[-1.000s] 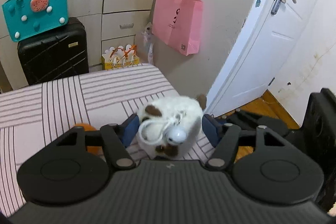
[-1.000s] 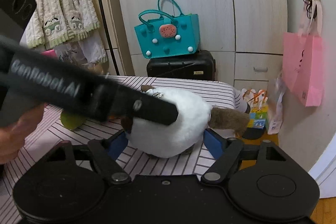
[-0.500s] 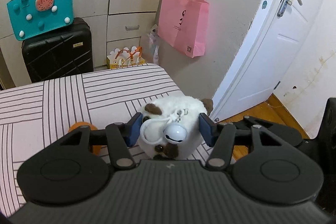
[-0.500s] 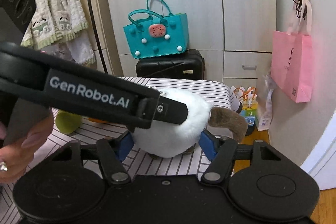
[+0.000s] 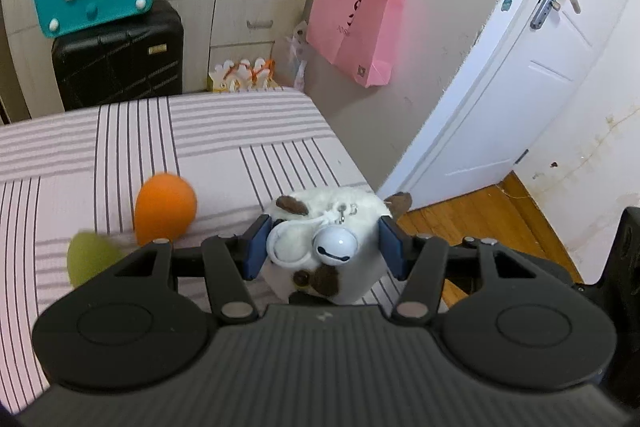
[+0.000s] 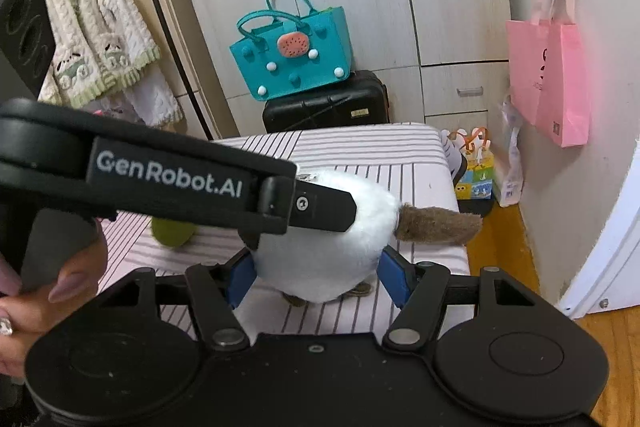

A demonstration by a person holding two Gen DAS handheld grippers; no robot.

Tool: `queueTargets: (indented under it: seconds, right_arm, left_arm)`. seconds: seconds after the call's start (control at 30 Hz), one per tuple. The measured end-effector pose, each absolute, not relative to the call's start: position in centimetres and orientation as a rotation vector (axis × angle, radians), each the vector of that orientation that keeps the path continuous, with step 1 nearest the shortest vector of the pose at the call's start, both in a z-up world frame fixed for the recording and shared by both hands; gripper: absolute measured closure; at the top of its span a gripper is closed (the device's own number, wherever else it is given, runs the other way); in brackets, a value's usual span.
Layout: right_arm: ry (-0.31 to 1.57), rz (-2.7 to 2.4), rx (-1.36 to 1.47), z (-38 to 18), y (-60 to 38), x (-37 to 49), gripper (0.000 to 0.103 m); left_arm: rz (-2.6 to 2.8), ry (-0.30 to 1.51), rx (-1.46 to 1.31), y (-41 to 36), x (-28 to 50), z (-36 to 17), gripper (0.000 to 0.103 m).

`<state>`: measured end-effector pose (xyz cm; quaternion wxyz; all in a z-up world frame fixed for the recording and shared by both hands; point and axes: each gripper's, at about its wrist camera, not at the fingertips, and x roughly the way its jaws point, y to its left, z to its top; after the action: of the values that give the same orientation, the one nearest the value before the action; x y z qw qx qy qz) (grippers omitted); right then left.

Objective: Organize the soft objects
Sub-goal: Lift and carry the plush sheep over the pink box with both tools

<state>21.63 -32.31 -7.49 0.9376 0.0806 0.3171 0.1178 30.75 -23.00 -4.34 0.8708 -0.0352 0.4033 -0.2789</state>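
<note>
A: Striped bedsheet, corner near the white door. White plush toy sits at the bed's edge, brown tail overhanging the floor side. Left gripper has just been closing and its blue pads press the plush head by the bell.

B: Right gripper?

A: Also just closed in; pads squeeze the plush body low down. Both clamped on one toy.

B: Risks?

A: Fur compresses, so either grip may slip. Hands pulling unevenly could strain it or drop it off the edge. Orange ball and green ball lie just beside and could get nudged.
</note>
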Motion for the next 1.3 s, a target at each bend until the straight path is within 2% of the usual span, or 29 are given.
queueTargets:
  seconds: [0.2,0.3,0.6,0.87,1.3]
  right_arm:
    - [0.694,0.263,0.156,-6.7,-31.1,19.9,0.033]
    - [0.75,0.313,0.24,-6.1,-30.6,18.4,0.033]
    - [0.794,0.425,0.177,-5.0,-26.4,14.0,0.033]
    - [0.796,0.437,0.185,-4.8,-24.7,11.6,0.032]
    - [0.846,0.607,0.212,-3.2,-21.9,7.8,0.032]
  left_arm:
    - [-0.606,0.887,-0.085,-21.5,29.2,-4.0,0.049]
    - [-0.622,0.899,-0.072,-20.0,27.4,-3.5,0.049]
    - [-0.675,0.922,-0.1,-13.6,21.8,-2.9,0.049]
    - [-0.683,0.917,-0.057,-12.0,19.4,-2.2,0.049]
    - [-0.741,1.014,-0.09,-6.1,15.6,-0.6,0.05]
